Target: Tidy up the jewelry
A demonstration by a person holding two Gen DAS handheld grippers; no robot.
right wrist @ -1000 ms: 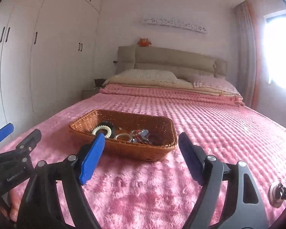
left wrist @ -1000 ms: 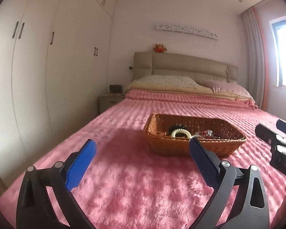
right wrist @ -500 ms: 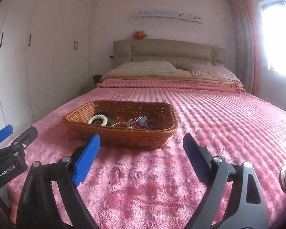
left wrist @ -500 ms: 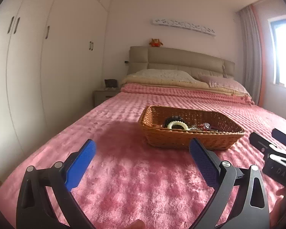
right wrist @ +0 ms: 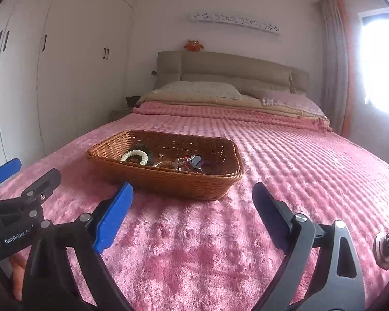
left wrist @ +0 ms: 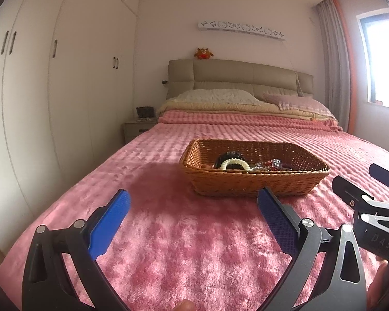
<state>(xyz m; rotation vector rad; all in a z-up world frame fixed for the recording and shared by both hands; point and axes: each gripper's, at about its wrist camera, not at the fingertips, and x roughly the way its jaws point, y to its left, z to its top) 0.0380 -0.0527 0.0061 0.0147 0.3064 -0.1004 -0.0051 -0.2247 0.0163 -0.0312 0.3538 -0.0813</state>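
Left wrist view: my left hand-held gripper (left wrist: 193, 211) is spread wide, its blue-padded fingers (left wrist: 111, 220) released and grasping nothing, poised above the pink plush bedspread (left wrist: 184, 243). Ahead of it, the rectangular brown woven wicker basket (left wrist: 251, 184) rests on the bedspread, near but apart from the fingertips. Inside the basket lie a cream ribbed bracelet ring (left wrist: 234, 164) against a black ring, and a small heap of clear and red beaded jewelry (left wrist: 269, 164) just beside it. My right hand-held gripper (left wrist: 370, 181) enters at the right edge, to the right of the basket. Behind stand a beige padded headboard (left wrist: 241, 77) and white wardrobe doors (left wrist: 64, 77). Right wrist view: my right hand-held gripper (right wrist: 193, 199) has just been opening its jaws; they stand wide apart, released, with nothing between them. The same basket (right wrist: 168, 178) sits ahead and slightly left, apart from the fingertips, with the cream bracelet ring (right wrist: 134, 156) toward its left end and the beaded jewelry (right wrist: 186, 163) at centre. My left hand-held gripper (right wrist: 26, 173) shows at the left edge.
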